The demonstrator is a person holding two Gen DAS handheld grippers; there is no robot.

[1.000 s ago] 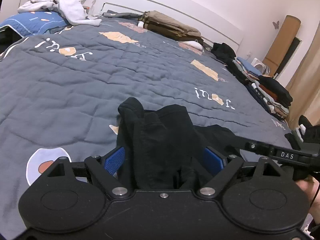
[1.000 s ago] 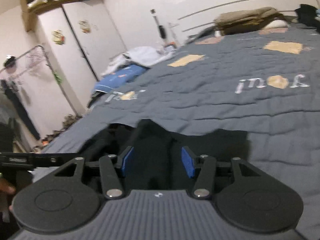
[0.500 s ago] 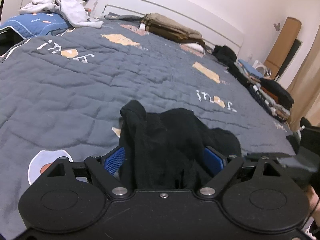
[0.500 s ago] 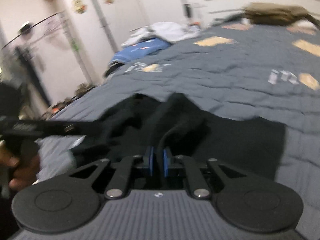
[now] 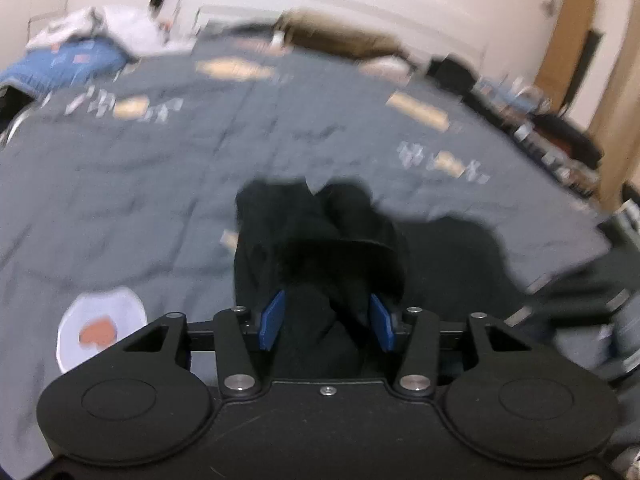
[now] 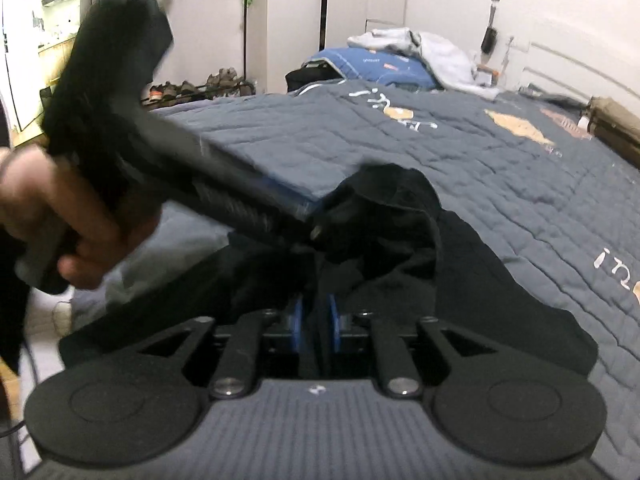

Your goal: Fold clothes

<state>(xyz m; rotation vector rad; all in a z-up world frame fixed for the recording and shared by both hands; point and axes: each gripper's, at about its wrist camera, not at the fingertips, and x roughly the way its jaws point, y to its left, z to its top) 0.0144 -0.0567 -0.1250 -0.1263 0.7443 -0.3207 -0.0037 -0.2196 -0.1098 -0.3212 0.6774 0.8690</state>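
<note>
A black garment (image 5: 320,248) lies bunched on the grey quilted bed (image 5: 160,184). The left gripper (image 5: 326,320) has a thick fold of it between its blue fingers (image 5: 272,320); its jaws have just been closing, and through the blur they seem to press the cloth at a middling width. In the right wrist view, a hand (image 6: 60,216) holds that left gripper. The right gripper (image 6: 316,322) pinches a thin fold of the garment, its fingers nearly together.
</note>
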